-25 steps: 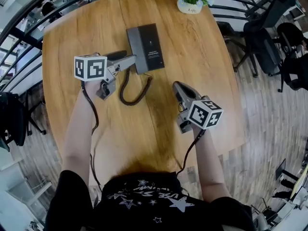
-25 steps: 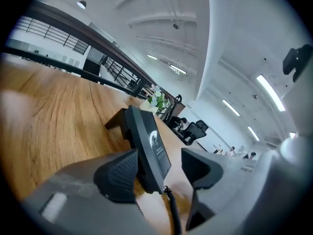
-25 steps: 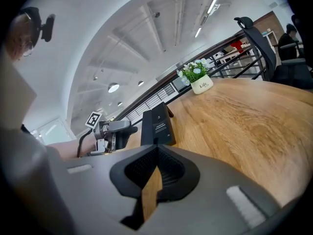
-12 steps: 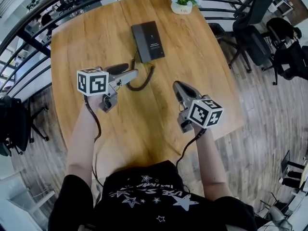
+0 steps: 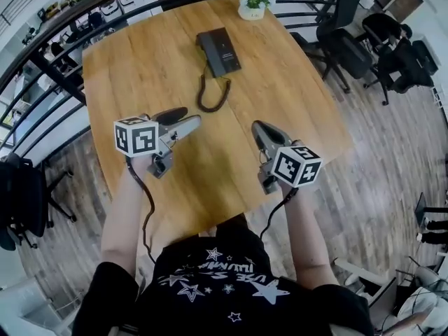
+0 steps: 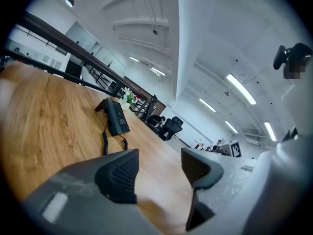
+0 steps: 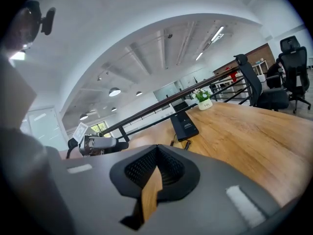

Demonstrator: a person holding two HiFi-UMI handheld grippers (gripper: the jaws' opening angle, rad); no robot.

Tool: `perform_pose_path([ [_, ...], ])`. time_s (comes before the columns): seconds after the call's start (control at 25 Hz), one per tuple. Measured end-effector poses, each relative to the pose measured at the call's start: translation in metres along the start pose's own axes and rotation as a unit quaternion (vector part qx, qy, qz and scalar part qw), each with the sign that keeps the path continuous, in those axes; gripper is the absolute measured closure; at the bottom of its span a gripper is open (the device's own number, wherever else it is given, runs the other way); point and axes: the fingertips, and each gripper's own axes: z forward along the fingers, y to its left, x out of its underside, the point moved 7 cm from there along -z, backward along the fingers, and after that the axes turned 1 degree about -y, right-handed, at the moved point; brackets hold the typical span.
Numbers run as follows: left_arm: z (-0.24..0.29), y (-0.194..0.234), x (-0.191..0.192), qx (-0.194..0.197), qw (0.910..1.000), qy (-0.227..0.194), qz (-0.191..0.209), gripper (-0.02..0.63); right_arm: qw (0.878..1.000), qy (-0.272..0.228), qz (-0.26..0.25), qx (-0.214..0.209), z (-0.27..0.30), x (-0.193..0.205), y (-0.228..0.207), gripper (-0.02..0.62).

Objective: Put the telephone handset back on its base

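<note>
A dark telephone (image 5: 219,51) lies on the far half of the wooden table (image 5: 140,68); its coiled cord (image 5: 210,93) loops toward me. The handset seems to rest along the base's left side. The left gripper view shows the telephone (image 6: 116,117) far ahead, and the right gripper view shows the telephone (image 7: 184,125) too. My left gripper (image 5: 190,115) hovers over the table's near part, open, with nothing between its jaws (image 6: 159,165). My right gripper (image 5: 257,124) is held beside it, shut and empty (image 7: 156,153). Both are well short of the telephone.
A small potted plant (image 5: 250,5) stands at the table's far edge. Black office chairs (image 5: 350,47) crowd the right side on the wood floor. A dark railing (image 5: 49,61) runs along the left and back. The table's near edge (image 5: 210,219) is just before my body.
The view has pulled back from the table: the telephone now sits farther off and smaller. Both grippers have drawn back toward the near edge, left still open, right still shut.
</note>
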Motion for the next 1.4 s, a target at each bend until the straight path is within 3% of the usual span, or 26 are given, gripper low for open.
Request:
perform_pose_path([
  [0.32,-0.068,-0.045,0.029,0.031,0.999,-0.007,0.033,0.331,0.999,-0.033,-0.008,0.016,-0.035,0.023,0.068,0.597],
  [0.52,-0.111,-0.064,0.07,0.042,0.9982,0.013,0.041,0.334,0.999,-0.042,-0.019,0.028,-0.051,0.038,0.106,0.597],
  [0.64,-0.139,-0.067,0.091,0.031,0.9982,0.012,0.049,0.347,0.998,-0.043,-0.022,0.037,-0.06,0.054,0.127,0.596],
  [0.92,-0.183,-0.071,0.111,-0.005,0.9981,-0.033,0.051,0.423,0.998,-0.032,-0.021,0.049,-0.083,0.095,0.164,0.597],
  [1.16,-0.198,-0.092,0.127,-0.043,0.9913,-0.029,0.121,0.442,0.999,-0.022,-0.026,0.04,-0.093,0.109,0.183,0.597],
  [1.4,-0.199,-0.118,0.153,-0.065,0.9879,-0.019,0.14,0.477,0.999,-0.018,-0.033,0.038,-0.118,0.129,0.193,0.597],
])
